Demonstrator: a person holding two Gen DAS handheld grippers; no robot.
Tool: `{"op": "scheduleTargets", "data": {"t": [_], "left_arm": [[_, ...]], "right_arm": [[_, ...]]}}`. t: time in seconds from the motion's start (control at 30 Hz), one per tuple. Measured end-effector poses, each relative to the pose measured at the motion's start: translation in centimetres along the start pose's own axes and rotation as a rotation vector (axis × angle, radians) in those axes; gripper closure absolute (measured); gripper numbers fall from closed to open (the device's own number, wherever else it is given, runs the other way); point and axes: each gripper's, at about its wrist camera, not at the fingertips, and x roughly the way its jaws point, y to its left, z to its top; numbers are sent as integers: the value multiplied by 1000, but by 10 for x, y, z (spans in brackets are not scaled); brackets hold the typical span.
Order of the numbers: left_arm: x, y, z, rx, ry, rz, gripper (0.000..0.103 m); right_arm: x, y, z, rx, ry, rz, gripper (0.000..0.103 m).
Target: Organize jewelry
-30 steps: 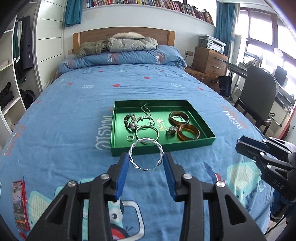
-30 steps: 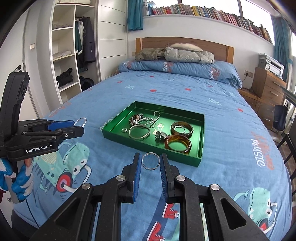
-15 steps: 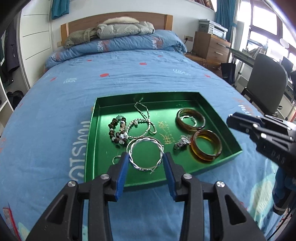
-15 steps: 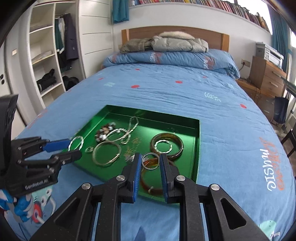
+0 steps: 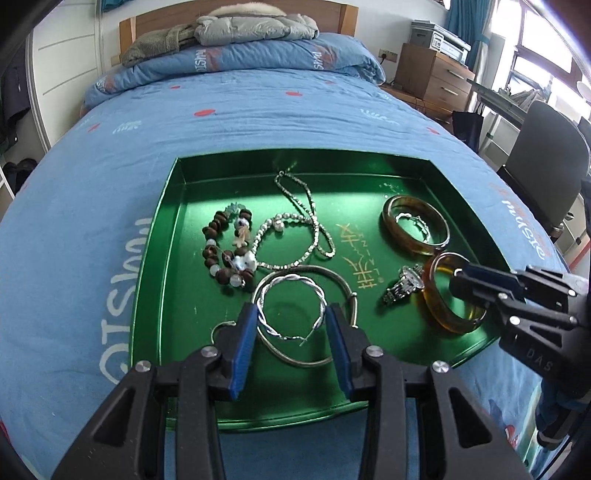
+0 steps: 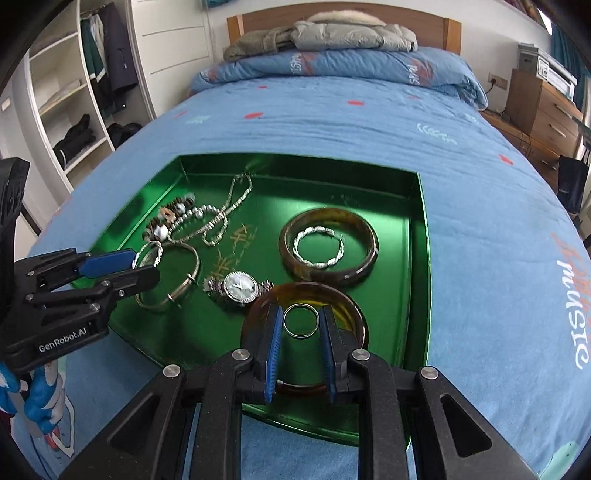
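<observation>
A green tray (image 5: 168, 236) lies on the blue bed and shows in the right wrist view (image 6: 417, 229) too. My left gripper (image 5: 291, 314) is shut on a twisted silver bangle (image 5: 286, 282) and holds it over a plain silver bangle (image 5: 343, 286) in the tray's near left part. My right gripper (image 6: 300, 320) is shut on a small silver ring (image 6: 300, 321) and holds it over an amber bangle (image 6: 354, 314) in the tray's near right part. The tray also holds a bead bracelet (image 5: 221, 254), a chain necklace (image 5: 306, 206), a watch (image 6: 238, 287) and a second amber bangle (image 6: 328, 245).
Pillows and folded jackets (image 5: 236, 33) lie at the head of the bed. A wooden dresser (image 5: 432, 75) and a chair (image 5: 546, 162) stand to the right. White open shelves (image 6: 74, 107) stand to the left.
Both grippers have moved forward and down over the tray, each still holding its piece. The tray now looks much closer in both views.
</observation>
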Motion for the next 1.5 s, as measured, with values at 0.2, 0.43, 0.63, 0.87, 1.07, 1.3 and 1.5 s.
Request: {"op": "scheduleTargets", "data": {"t": [0.2,0.43,0.63,0.87,1.07,1.3,1.5], "left_arm": [[6,6,-2,-10,22,21,66],[-18,9,-5,-21,0,38,66],[-71,-1,-17,-11,-64,71,66],[-146,-5,-51,-58,-161,119,66],[-207,-7,-83,-85,-215,150,66],[-274,-21,-116,-35,-312,219,66],[-316,-28,-138,-26,-368,243,56]], "right_arm": [[5,1,-7,25,39,-1,82],[-18,7,-5,31,10,-12,61],[-65,26,-10,4,-63,-40,49],[-131,55,-36,-29,-159,-63,34],[-182,78,-66,-36,-215,-59,29],[-235,105,-99,-72,-280,-68,23],[-278,119,-123,-80,-345,-80,19]]}}
